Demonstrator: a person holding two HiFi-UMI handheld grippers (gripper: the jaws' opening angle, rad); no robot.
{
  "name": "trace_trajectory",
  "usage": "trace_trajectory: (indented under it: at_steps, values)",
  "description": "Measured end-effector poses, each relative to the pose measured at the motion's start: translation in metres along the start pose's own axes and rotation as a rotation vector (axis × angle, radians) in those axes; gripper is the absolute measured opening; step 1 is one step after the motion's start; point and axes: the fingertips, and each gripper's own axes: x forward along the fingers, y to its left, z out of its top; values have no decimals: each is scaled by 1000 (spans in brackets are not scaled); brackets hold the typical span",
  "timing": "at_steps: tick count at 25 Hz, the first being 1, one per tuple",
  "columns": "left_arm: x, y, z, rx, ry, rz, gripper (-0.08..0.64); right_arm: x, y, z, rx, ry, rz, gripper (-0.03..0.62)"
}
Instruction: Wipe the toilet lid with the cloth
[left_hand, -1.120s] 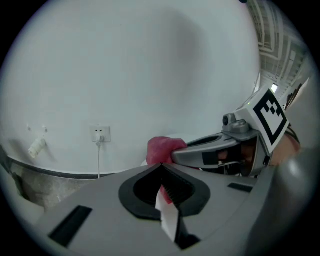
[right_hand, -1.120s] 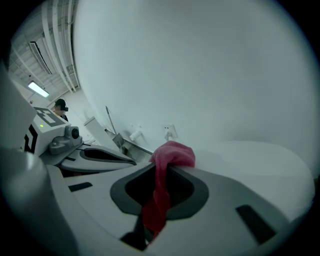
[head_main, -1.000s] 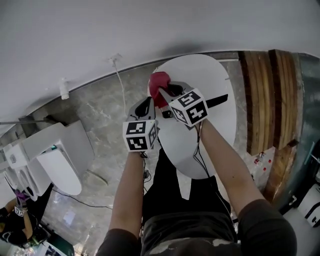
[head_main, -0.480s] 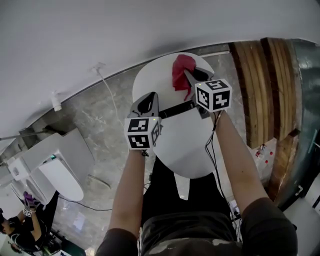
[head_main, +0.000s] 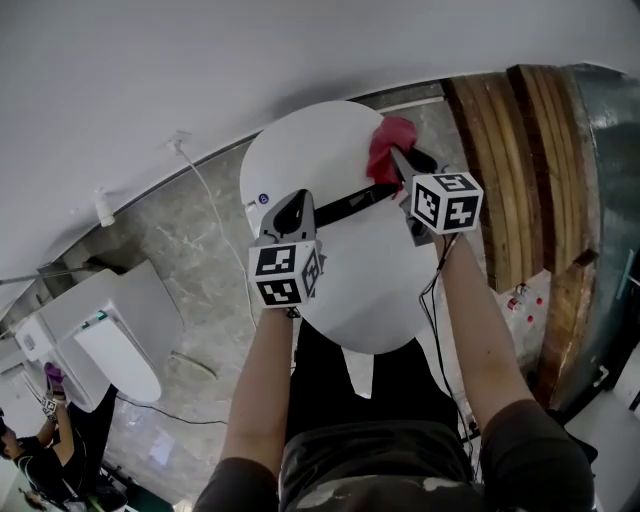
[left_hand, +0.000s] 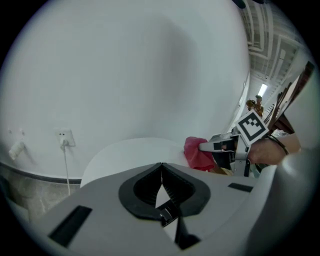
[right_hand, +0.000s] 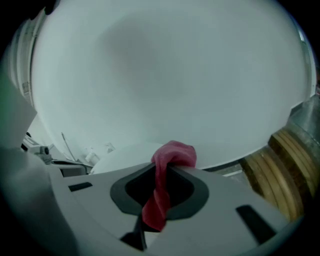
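You're mid-wipe on the toilet lid (head_main: 365, 275). It is a broad, smooth white oval, closed flat below you, with no stain I can make out. Your left gripper (left_hand: 161, 167) is clenched on nothing and hovers by the lid's left side. Your right gripper (head_main: 405, 170) is clamped on the cloth (head_main: 388, 148) at the lid's far right edge. The cloth is a small red rag, twisted like a rope between the jaws and bunched beyond the tips. Next, I'd judge, you need to press that bunch flat and sweep it back across the lid's middle.
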Motion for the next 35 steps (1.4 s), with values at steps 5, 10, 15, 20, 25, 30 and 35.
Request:
trace_trajectory:
  at_steps: [5,10,15,20,25,30,35]
  values:
    - [-35,39,-25,-60,-1,108,8,5,108,1,-168,8,223,43]
    - [-71,82,-47,-85,12,201,8,18,223,-33,-283,78,425,43]
    - [-97,119,-67,-131,36,253,8,39,288,-79,-350,192,519,43]
    - [-99,125,-73,-129,56,237,8,51,275,-90,-380,215,449,43]
    - [-81,97,-65,-106,61,184,8,40,224,-71,-289,169,374,43]
    - [-50,40,-58,-48,81,87,8,15,141,-58,-181,120,260,43]
    - [-19,-26,-62,-21,100,21,8,-12,47,-59,-40,90,159,43]
